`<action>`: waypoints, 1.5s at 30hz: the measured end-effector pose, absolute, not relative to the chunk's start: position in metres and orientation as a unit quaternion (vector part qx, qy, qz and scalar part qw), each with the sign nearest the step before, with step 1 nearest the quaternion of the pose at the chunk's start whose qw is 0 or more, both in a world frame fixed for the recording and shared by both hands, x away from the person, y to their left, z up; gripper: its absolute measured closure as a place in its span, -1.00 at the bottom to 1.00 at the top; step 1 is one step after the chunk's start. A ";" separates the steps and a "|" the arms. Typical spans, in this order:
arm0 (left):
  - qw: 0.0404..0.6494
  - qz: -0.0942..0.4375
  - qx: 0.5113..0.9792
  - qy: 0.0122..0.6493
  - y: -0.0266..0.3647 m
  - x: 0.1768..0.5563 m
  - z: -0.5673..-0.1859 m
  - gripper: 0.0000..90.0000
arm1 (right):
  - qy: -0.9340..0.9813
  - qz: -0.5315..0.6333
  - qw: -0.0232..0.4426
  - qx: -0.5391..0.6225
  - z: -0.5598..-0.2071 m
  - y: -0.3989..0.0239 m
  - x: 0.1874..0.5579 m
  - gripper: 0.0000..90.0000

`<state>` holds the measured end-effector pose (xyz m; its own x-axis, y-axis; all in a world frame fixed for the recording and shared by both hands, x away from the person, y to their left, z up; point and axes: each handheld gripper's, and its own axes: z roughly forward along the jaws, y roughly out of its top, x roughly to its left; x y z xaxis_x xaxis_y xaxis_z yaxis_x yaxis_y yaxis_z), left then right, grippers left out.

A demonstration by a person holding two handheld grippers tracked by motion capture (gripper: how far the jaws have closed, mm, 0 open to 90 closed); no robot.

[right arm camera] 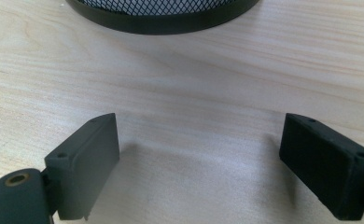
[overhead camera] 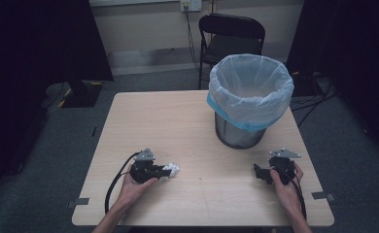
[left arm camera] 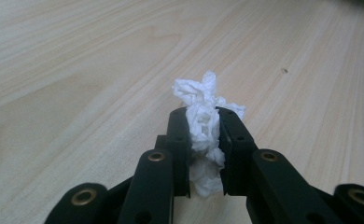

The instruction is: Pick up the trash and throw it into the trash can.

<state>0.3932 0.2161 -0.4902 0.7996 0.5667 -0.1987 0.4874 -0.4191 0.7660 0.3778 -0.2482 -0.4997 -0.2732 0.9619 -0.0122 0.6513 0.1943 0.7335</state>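
- A light wooden table (overhead camera: 178,116) is seen from the high view, and every place below is given relative to the waste bin standing on it.
- The waste bin (overhead camera: 240,133), a dark mesh cylinder, is set upright on the far right part of the table; its curved lower rim (right arm camera: 161,21) is seen at the top of the right gripper view.
- A pale plastic liner (overhead camera: 250,90) with a blue edge is folded over the bin's mouth and hangs down its upper wall.
- A black folding chair (overhead camera: 231,36) is placed on the floor behind the bin, beyond the table's far edge.
- The right gripper (overhead camera: 260,173) is held in the person's right hand (overhead camera: 284,187) nearer the person than the bin and slightly to its right; its jaws are spread wide apart over bare wood, with nothing between them.
- The left gripper (overhead camera: 164,171) is held in the left hand (overhead camera: 134,187) well to the left of the bin and nearer the person; its jaws are clenched on a crumpled white tissue.
- The crumpled white tissue (left arm camera: 203,121) is pinched between those jaws, low over the tabletop, well apart from the bin, and bulges out past the jaw tips (overhead camera: 172,169).
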 end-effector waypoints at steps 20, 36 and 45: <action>0.495 0.057 0.801 0.332 0.233 0.395 -0.463 0.73 | 0.733 0.316 0.246 0.550 -0.500 -0.248 0.378 -0.75; 0.543 0.072 0.781 0.299 0.222 0.404 -0.424 0.72 | 0.733 0.316 0.246 0.551 -0.500 -0.248 0.378 -0.75; 0.565 0.069 0.775 0.274 0.198 0.413 -0.398 0.72 | 0.733 0.316 0.246 0.550 -0.500 -0.248 0.378 -0.75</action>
<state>0.4133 0.1978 -0.3978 0.8408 0.5021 -0.2026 0.3465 -0.2116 0.9139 0.3778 -0.2481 -0.4997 -0.2731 0.9619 -0.0124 0.6514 0.1944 0.7334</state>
